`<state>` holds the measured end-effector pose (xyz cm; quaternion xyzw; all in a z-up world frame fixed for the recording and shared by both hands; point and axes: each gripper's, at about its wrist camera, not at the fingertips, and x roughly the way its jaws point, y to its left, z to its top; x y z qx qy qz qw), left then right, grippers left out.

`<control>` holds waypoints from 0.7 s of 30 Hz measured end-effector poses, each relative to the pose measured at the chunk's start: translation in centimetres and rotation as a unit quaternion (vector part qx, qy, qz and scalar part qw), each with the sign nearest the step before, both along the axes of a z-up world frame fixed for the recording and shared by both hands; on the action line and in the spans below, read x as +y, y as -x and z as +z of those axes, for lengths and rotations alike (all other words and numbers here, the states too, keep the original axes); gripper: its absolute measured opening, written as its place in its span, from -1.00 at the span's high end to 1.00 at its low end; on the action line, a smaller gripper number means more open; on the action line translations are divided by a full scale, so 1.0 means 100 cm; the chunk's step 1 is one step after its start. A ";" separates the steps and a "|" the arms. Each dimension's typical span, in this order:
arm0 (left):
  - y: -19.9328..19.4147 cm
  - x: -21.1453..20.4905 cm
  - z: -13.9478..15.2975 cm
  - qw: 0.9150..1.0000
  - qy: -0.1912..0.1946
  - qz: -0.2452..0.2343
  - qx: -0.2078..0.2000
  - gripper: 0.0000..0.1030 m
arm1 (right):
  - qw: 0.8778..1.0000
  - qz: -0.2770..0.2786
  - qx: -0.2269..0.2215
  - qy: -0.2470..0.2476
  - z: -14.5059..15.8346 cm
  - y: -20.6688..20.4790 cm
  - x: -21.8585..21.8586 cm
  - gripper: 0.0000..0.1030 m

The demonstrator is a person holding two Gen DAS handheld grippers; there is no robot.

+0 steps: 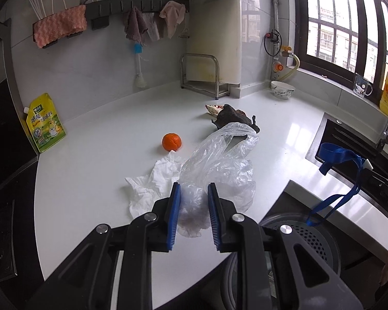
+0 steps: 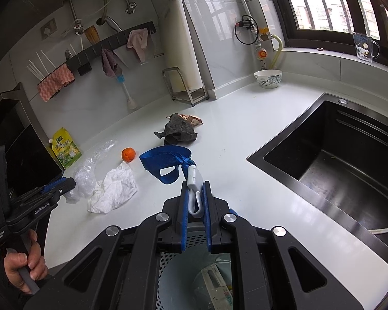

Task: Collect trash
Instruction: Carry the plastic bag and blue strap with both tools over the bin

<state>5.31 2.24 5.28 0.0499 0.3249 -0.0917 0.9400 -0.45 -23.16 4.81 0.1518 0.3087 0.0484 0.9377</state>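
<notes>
The left gripper (image 1: pixel 194 201) reaches in from the bottom centre of the left wrist view, low over the white countertop (image 1: pixel 103 142), its blue-padded jaws parted with the near end of a clear plastic bag (image 1: pixel 219 165) lying between them; whether the pads touch the film cannot be told. In the right wrist view the same tool enters from the lower left, held by a bare hand (image 2: pixel 25 266), with "GenRoboAI" printed on its black body.

The right gripper (image 2: pixel 195 196) sits at lower centre of its own view, jaws closed on a white plastic hook (image 2: pixel 194 188) tied to a blue strap (image 2: pixel 165 162), above a perforated bin (image 2: pixel 194 271).

A crumpled white tissue (image 1: pixel 152 183) lies just left of the bag, an orange (image 1: pixel 171 141) beyond it, and a dark rag (image 1: pixel 232 118) beside a snack wrapper (image 1: pixel 213 109) farther back. At the left edge stands a yellow-green pouch (image 1: pixel 45 124) with Chinese lettering, too small to read.
</notes>
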 end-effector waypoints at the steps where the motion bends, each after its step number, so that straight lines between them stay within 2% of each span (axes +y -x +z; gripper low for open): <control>1: 0.006 -0.001 0.000 1.000 0.003 -0.004 0.001 0.58 | 1.000 0.002 0.000 0.001 0.001 0.004 0.002 0.80; 10: 0.054 -0.023 -0.013 0.999 0.014 -0.038 0.021 0.58 | 1.000 0.008 0.015 0.004 -0.009 0.042 0.013 0.80; 21: 0.090 -0.048 -0.047 0.997 -0.009 -0.057 0.048 0.57 | 0.998 0.005 0.065 0.011 -0.047 0.068 0.017 0.80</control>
